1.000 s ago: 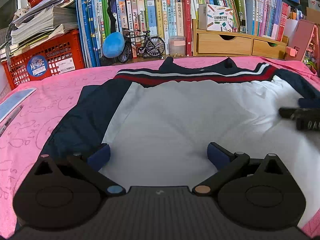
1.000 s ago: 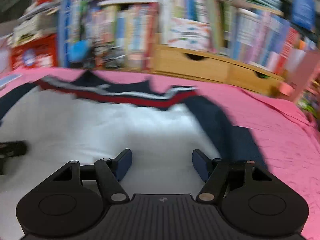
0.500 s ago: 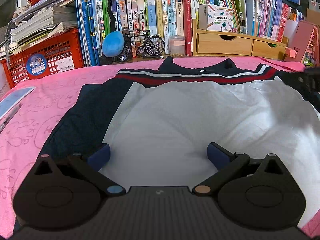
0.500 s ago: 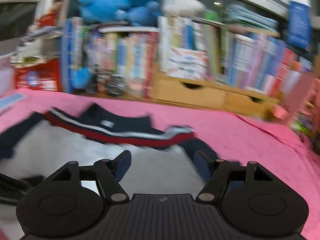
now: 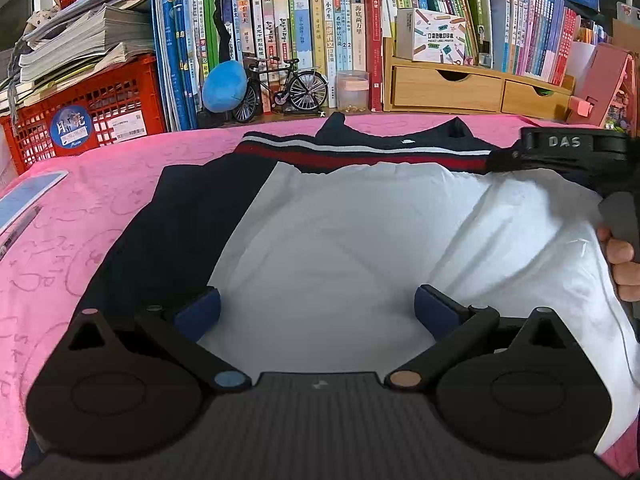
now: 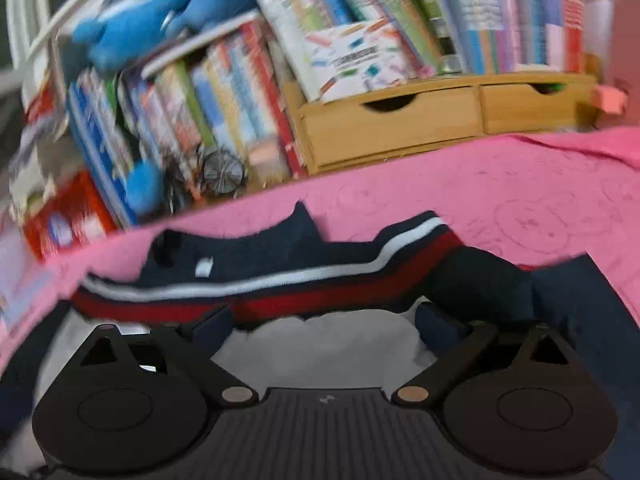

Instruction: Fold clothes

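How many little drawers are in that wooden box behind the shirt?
2. One drawer sits on the left of the wooden box, the other drawer beside it on the right, both shut. More may be hidden past the right end.

1. I see a pink cloth (image 5: 120,184) with a faint drawn pattern covering the worktop.
2. Behind it, a long row of upright books (image 5: 280,36) fills the back from side to side.
3. At the left stands a red plastic crate (image 5: 88,112) with stacked papers (image 5: 80,44) on top.
4. A wooden drawer unit (image 5: 472,88) sits at the right, under more books.
5. A small model bicycle (image 5: 280,90) and a blue plush ball (image 5: 224,86) stand before the books.
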Motion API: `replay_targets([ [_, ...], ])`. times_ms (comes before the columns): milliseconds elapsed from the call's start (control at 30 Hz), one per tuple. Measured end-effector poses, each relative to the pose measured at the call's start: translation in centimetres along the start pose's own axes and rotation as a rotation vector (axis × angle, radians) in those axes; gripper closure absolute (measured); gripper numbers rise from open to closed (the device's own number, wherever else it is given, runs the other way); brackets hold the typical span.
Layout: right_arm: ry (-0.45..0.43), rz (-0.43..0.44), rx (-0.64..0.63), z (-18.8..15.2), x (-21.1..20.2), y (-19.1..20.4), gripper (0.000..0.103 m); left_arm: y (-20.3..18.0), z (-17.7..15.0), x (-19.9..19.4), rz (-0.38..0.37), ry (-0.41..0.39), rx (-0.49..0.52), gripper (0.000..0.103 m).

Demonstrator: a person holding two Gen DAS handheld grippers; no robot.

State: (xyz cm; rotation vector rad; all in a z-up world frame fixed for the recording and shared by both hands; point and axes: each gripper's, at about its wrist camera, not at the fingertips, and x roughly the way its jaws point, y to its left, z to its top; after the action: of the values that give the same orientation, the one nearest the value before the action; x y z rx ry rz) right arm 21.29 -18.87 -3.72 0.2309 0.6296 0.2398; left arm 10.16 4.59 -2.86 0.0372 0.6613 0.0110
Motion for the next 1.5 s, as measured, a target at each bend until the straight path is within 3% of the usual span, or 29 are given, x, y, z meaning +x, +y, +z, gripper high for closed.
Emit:
replay_targets([
  [267,-0.04,-0.093,0.071,0.3,-0.8,-2.4,0.005,0.0,0.0,0.0,-0.003,0.001,0.003,0.0],
  [300,-0.016,-0.106,0.05,0.5,-0.3,-2.1,0.0,-0.1,0.0,0.0,-0.002,0.001,0.004,0.0],
  [433,0.049,-0.204,-0.072,0.6,1.2,0.1,0.0,0.4,0.2,-0.7,-0.013,-0.001,-0.005,0.0],
  [500,0.052,-0.209,-0.079,0.3,1.3,0.2,0.0,1.0,1.0,-1.9,-0.023,-0.001,-0.023,0.0],
  [600,0.052,-0.209,-0.077,0.3,1.3,0.1,0.0,2.1,3.6,-4.3,-0.035,-0.1,-0.037,0.0],
  [700,0.056,-0.217,-0.084,0.3,1.2,0.2,0.0,2.0,6.5,-3.4,0.042,-0.16,0.022,0.0],
  [867,0.056,-0.217,-0.084,0.3,1.3,0.2,0.0,1.6,7.9,3.7,0.217,-0.023,0.119,0.0],
  [933,0.057,-0.218,-0.085,0.3,1.3,0.2,0.0,2.2,6.8,5.9,0.258,0.016,0.134,0.0],
  [1167,0.06,-0.221,-0.089,0.4,1.3,0.3,0.0,5.2,5.3,6.7,0.187,0.013,-0.008,0.0],
  [1300,0.062,-0.231,-0.109,0.5,1.1,0.6,0.0,5.4,5.3,6.7,0.18,0.016,-0.03,0.0],
  [1433,0.034,-0.262,-0.18,-0.1,-3.4,2.3,0.0,5.4,5.0,5.5,0.195,0.01,-0.023,0.0],
  [1500,-0.013,-0.183,-0.21,-1.6,-7.8,3.4,0.0,5.5,4.7,4.1,0.212,-0.003,-0.035,0.0],
])
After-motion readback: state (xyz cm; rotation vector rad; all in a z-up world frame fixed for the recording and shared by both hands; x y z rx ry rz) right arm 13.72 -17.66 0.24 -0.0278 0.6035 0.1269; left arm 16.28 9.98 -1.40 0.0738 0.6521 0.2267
